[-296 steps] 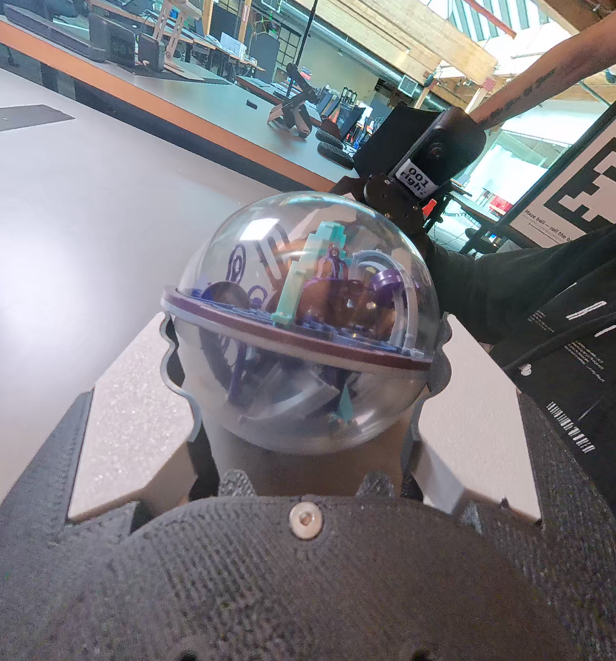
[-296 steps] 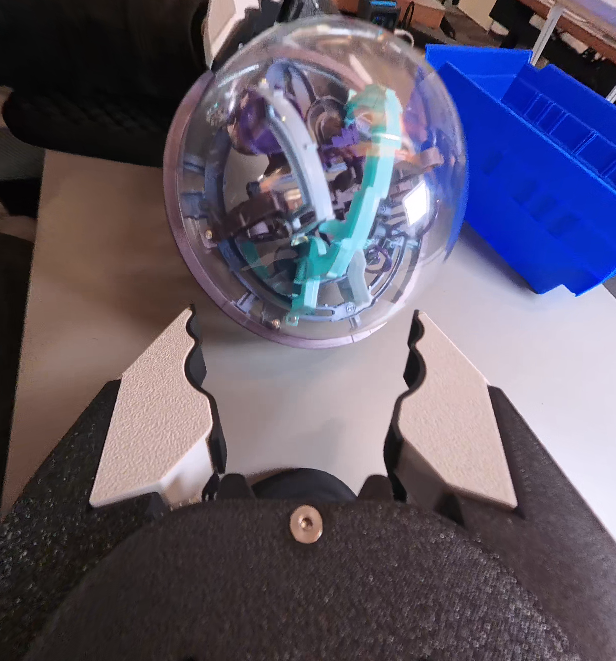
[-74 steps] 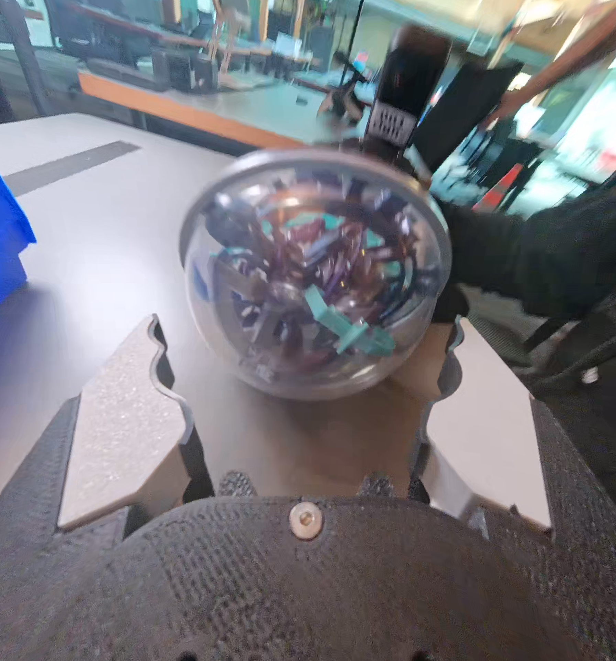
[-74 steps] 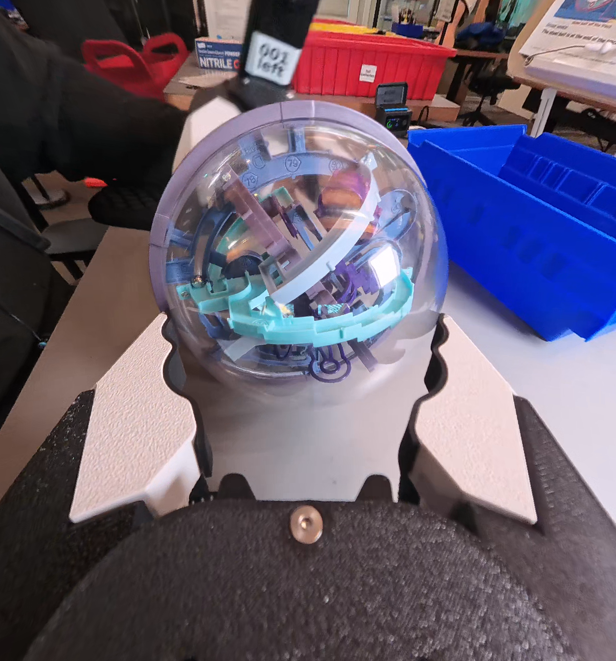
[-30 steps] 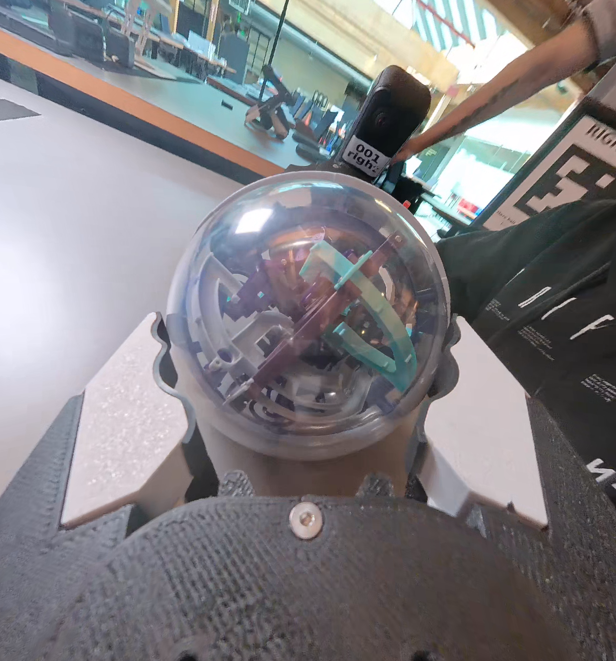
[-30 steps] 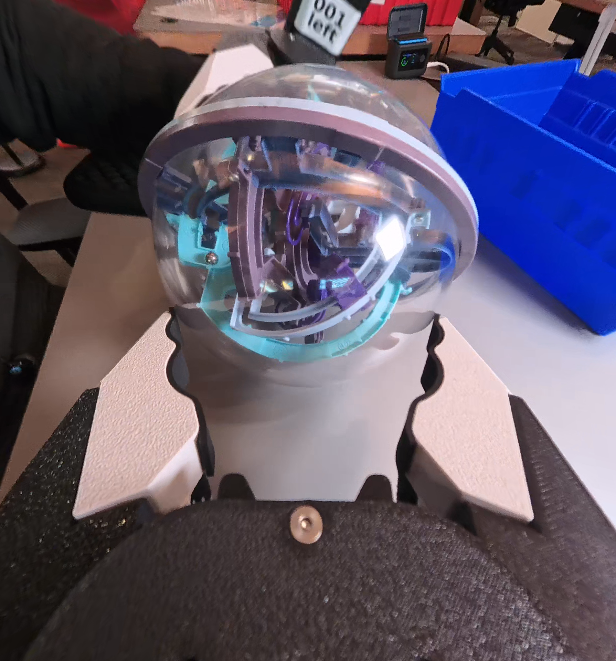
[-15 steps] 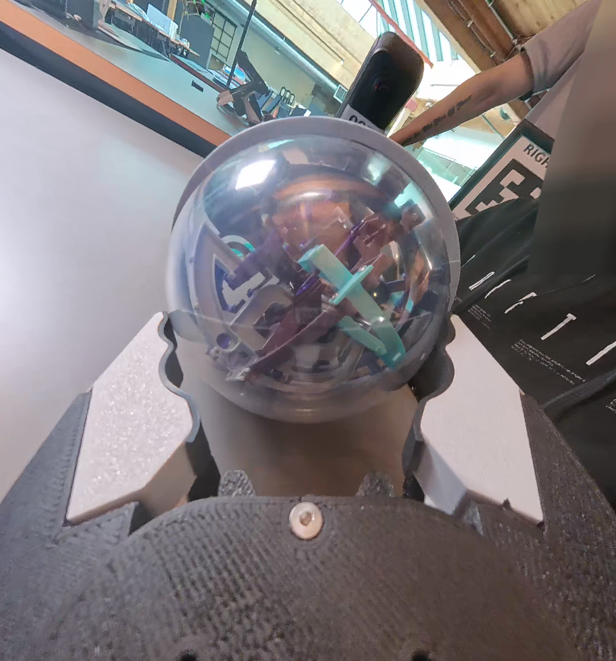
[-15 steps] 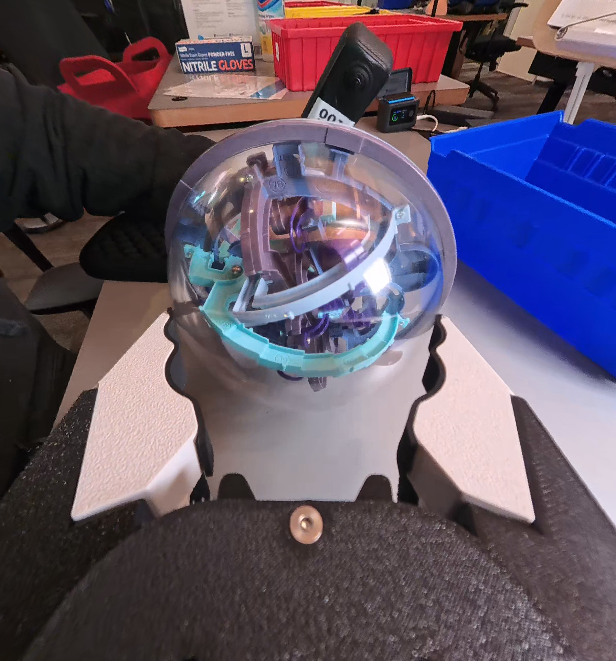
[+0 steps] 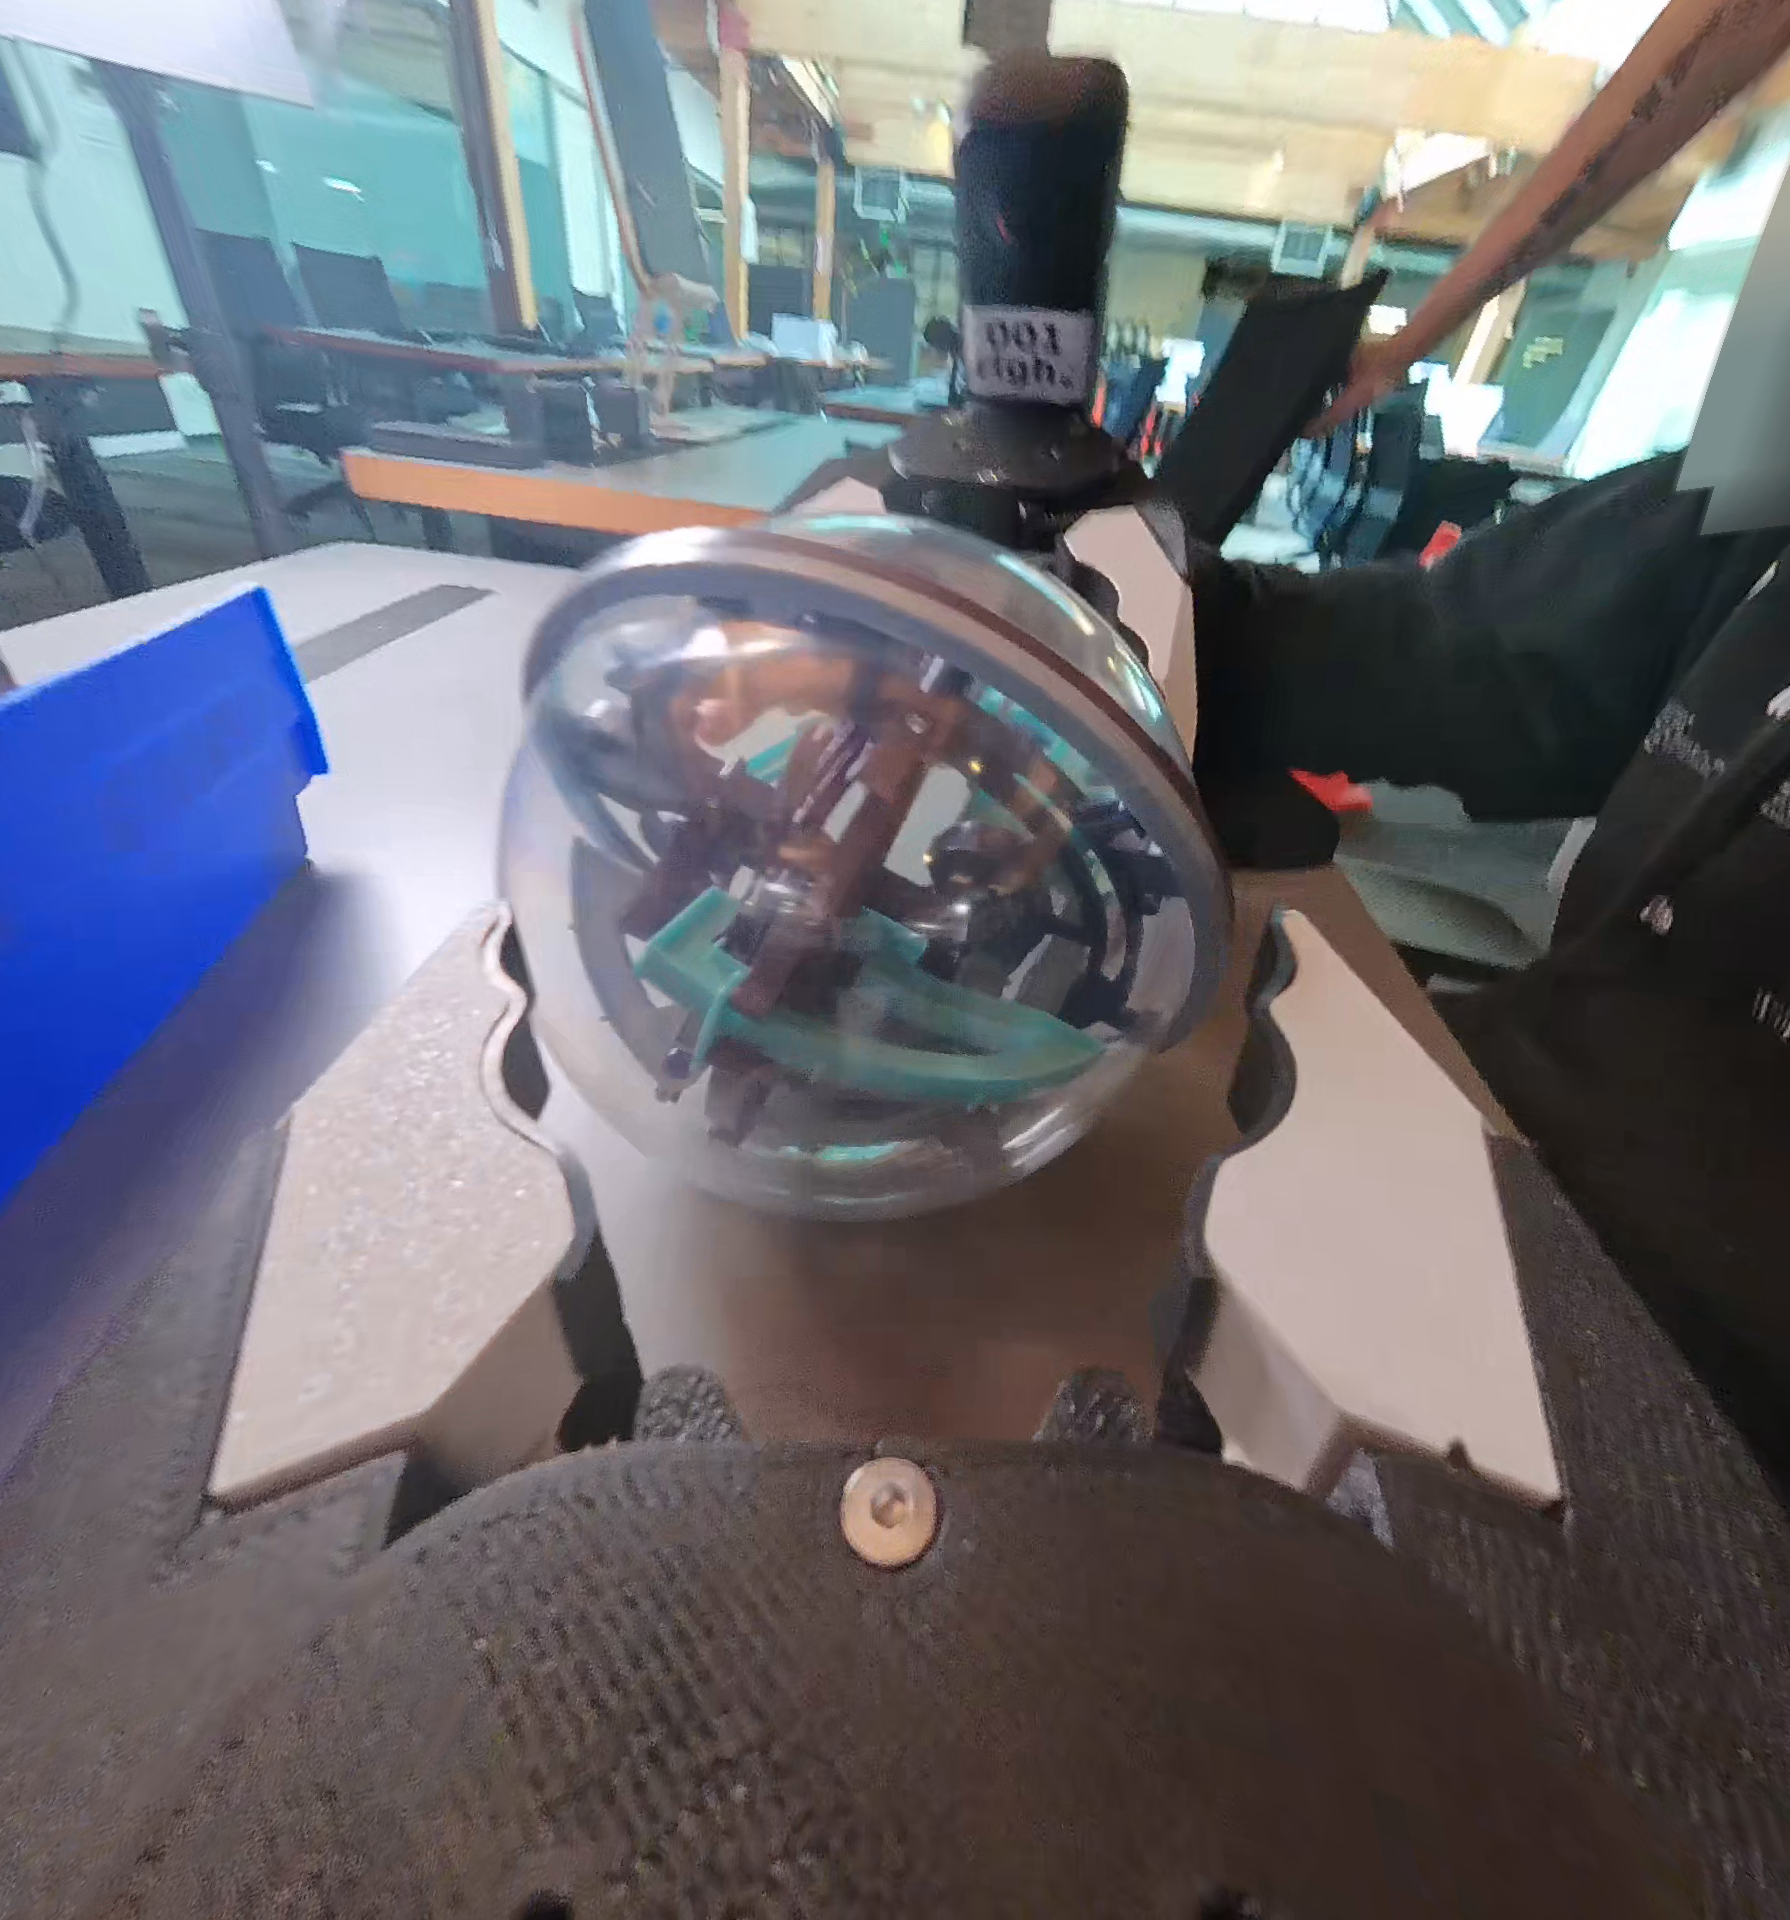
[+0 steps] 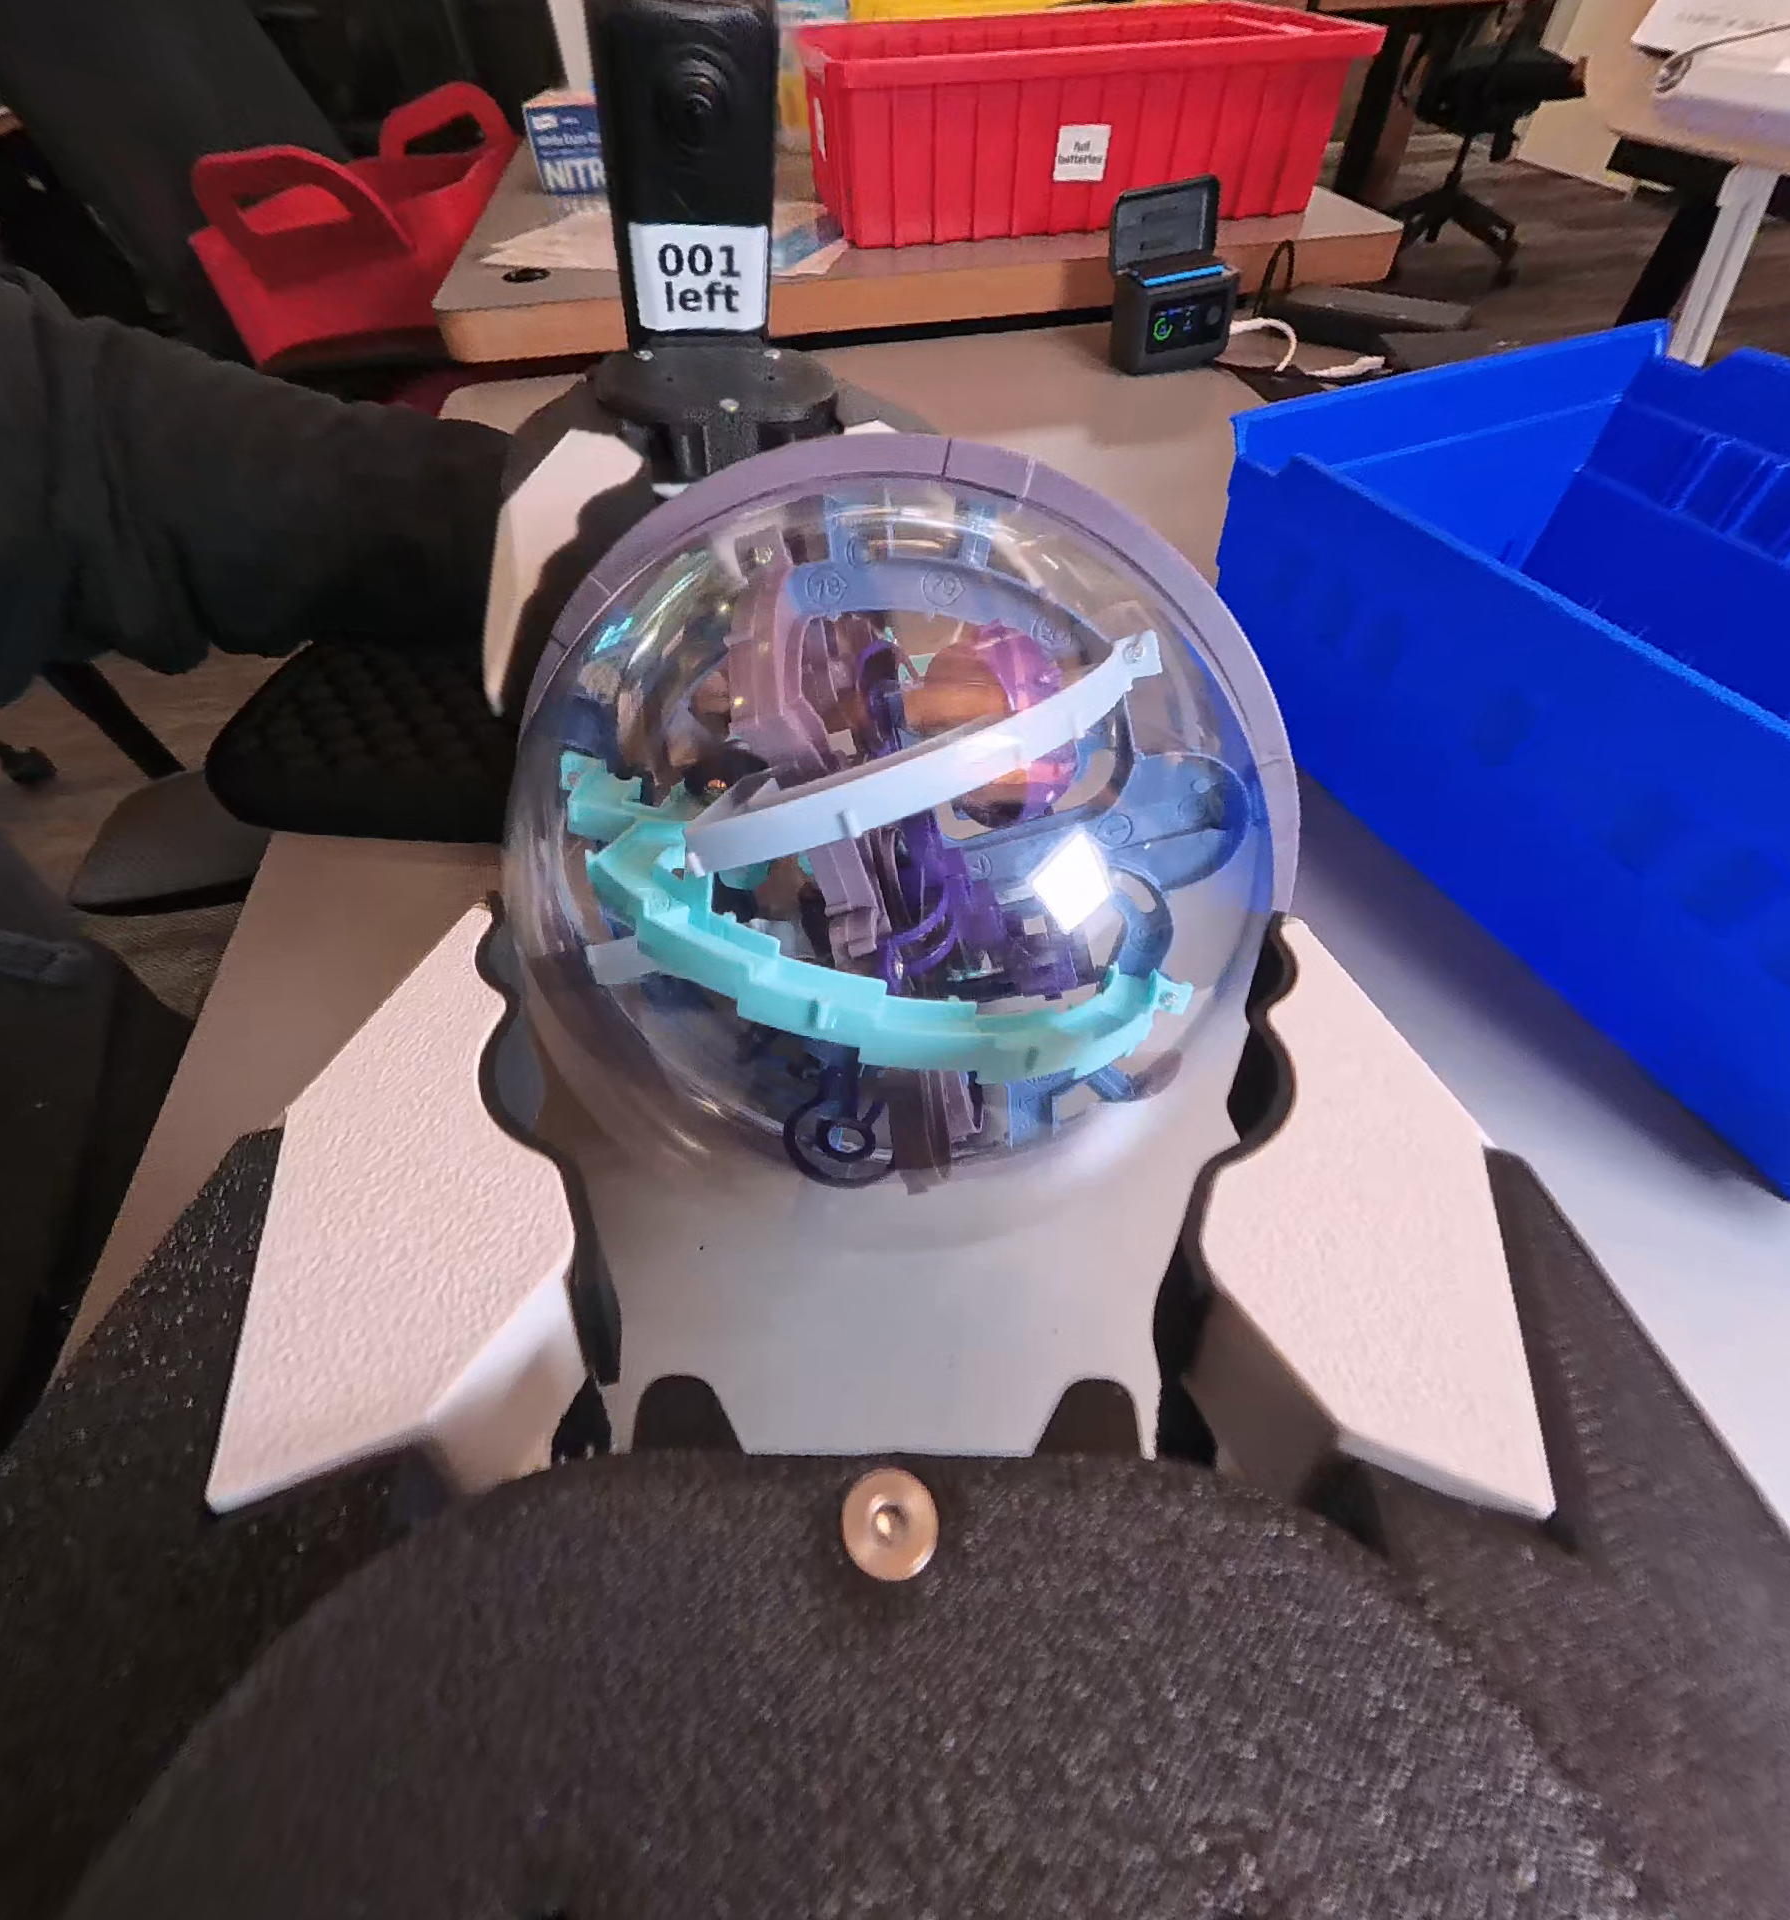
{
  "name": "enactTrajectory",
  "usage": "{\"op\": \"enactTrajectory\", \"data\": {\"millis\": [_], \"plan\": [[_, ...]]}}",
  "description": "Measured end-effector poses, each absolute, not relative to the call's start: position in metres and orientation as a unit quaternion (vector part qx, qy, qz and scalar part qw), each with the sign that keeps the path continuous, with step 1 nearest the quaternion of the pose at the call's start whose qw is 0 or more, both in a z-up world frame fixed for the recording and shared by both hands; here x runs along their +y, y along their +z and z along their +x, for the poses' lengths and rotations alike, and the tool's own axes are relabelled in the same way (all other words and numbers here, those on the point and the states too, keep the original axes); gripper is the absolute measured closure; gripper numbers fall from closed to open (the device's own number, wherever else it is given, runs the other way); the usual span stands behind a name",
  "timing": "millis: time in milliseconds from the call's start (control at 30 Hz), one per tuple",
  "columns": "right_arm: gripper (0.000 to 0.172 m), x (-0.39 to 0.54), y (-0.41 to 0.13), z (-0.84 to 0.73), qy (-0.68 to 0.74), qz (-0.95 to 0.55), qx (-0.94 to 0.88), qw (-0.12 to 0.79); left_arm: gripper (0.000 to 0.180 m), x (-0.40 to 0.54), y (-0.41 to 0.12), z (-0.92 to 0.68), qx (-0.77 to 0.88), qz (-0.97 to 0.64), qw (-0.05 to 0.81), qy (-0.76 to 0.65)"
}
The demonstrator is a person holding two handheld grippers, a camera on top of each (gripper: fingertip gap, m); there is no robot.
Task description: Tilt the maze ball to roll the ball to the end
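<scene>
The maze ball (image 10: 891, 831) is a clear sphere with teal, purple and grey tracks and a grey-purple seam ring. It is held just above the white table (image 10: 1493, 1195). My right gripper (image 10: 886, 966) is shut on it, with both white fingers against its sides. My left gripper (image 9: 886, 935) grips the same ball (image 9: 860, 862) from the opposite side, fingers against it. A small metal ball (image 10: 714, 781) seems to sit near the teal track. The left gripper's camera post (image 10: 699, 156) rises behind the sphere, and the right gripper's post (image 9: 1036, 229) shows in the left wrist view.
A blue bin (image 10: 1597, 727) stands on the table right of the ball and also shows in the left wrist view (image 9: 91, 883). A red bin (image 10: 1078, 104), a small black device (image 10: 1171, 281) and a red bag (image 10: 340, 208) are farther back. A dark sleeve (image 10: 195, 499) reaches in.
The sphere has been turned, and its seam ring and tracks lie differently. The left wrist view has swung so that the blue bin shows. The left fingers closed in slightly on the ball.
</scene>
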State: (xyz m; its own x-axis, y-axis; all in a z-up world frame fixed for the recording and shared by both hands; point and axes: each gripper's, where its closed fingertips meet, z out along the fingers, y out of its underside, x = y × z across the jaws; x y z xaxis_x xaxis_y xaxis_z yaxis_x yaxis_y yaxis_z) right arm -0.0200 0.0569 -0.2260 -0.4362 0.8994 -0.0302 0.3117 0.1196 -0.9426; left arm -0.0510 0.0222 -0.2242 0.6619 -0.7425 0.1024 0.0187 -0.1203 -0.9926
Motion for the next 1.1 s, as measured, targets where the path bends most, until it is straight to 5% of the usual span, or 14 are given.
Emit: {"op": "enactTrajectory", "data": {"millis": [133,500,1100], "plan": [[0.037,0.055,-0.228,-0.023,0.509,-0.438,-0.685,0.284,0.031,0.033,-0.241,-0.043,0.284,-0.699,0.59,-0.286],[0.034,0.057,-0.22,-0.028,0.427,-0.562,-0.681,0.194,0.033,0.031,-0.266,-0.027,0.273,-0.737,0.449,-0.426],[0.033,0.064,-0.23,-0.031,0.354,-0.706,-0.613,-0.008,0.041,0.03,-0.263,-0.021,0.197,-0.732,0.344,-0.555]]}}
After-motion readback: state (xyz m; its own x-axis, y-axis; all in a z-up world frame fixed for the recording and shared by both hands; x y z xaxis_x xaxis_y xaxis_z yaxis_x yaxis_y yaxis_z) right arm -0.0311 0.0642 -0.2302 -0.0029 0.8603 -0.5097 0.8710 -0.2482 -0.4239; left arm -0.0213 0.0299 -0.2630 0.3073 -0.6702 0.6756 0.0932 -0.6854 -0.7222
